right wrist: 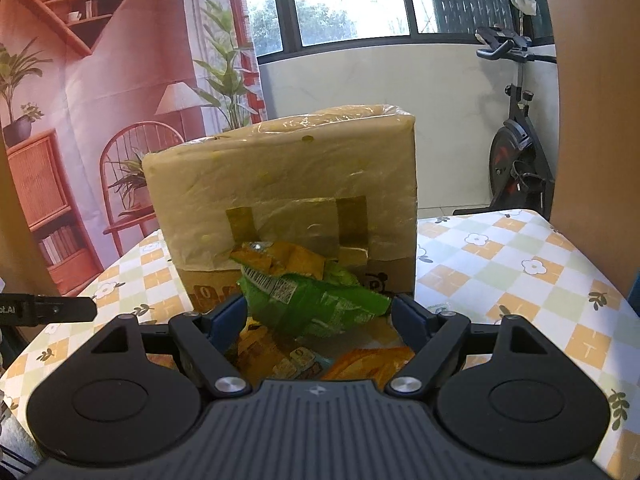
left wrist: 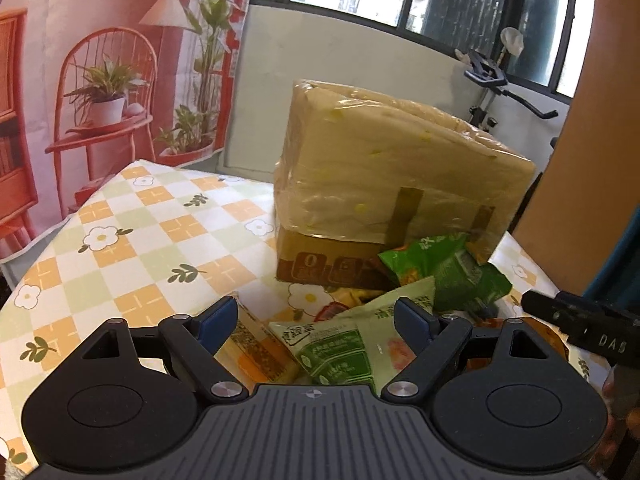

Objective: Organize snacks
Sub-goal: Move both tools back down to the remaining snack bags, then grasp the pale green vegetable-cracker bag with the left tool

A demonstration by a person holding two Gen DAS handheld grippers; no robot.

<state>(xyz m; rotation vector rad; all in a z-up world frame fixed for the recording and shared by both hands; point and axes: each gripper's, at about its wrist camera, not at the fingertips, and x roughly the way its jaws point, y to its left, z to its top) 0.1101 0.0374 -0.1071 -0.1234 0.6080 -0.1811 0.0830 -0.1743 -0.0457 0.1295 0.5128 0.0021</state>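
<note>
**A:** Both sets of tongs hover low over the snack pile at the near side of the desk [left wrist: 120, 216]. Left tongs [left wrist: 316, 320] spread wide, nothing between the pads. Right tongs [right wrist: 320, 316] likewise spread, empty, with the crumpled green packet [right wrist: 316, 300] lying between the tips but, as far as I can tell, not pinched.

**B:** And the pile itself?

**A:** Heaped against the foot of the plastic-wrapped carton [left wrist: 392, 176], which stands just behind it. Under the left tongs: a pale green packet [left wrist: 336, 352] and a flat yellow-orange packet [left wrist: 252, 348]. Orange packets [right wrist: 368, 364] lie under the right tongs.

**B:** Risks, as you judge them?

**A:** First, overlap. The packets lie across each other, so closing on one could drag a neighbour along or catch two at once. Second, the film is slick and puffy; a shallow pinch on a crinkled edge may slip out on the lift. Third, the two tools are close, since the right one shows at the right edge of the left camera, and reaching for the same heap could knock them together. Fourth, pushing forward could shove the packets against the carton's base.

**B:** Whether the carton is open?

**A:** Can't tell from here.
</note>
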